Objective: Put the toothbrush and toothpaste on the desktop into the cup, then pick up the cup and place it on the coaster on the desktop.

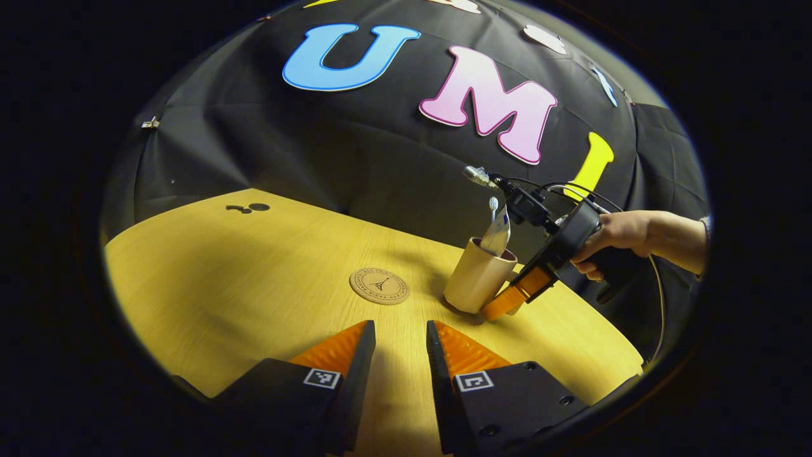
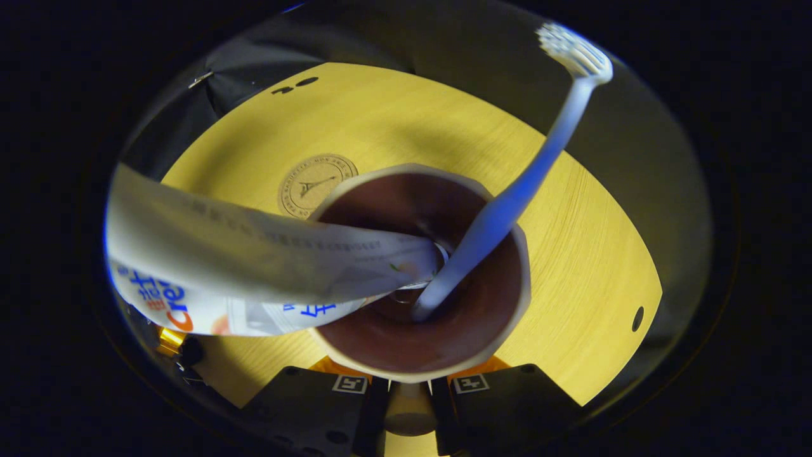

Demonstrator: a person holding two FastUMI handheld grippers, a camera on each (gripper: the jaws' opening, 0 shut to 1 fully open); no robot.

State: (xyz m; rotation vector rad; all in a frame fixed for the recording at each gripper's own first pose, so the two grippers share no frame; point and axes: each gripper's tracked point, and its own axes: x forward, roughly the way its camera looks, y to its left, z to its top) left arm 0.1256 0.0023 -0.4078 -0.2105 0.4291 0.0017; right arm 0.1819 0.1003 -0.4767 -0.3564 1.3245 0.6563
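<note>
The right gripper is clamping the cup low on its wall, the cup tilting on the table just beside the coaster. The right gripper view is looking down inside, where the toothbrush and toothpaste are leaning. The left gripper is hovering with jaws parted, holding nothing.

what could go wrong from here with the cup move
The right hand-held gripper grips the cup low on its side, and the cup looks tilted, so it could slip or tip during the lift. The toothpaste leans far out over the rim and the toothbrush stands tall, so a jerk might spill either one. The coaster is small and sits apart from the cup, so it may land off-centre.
</note>
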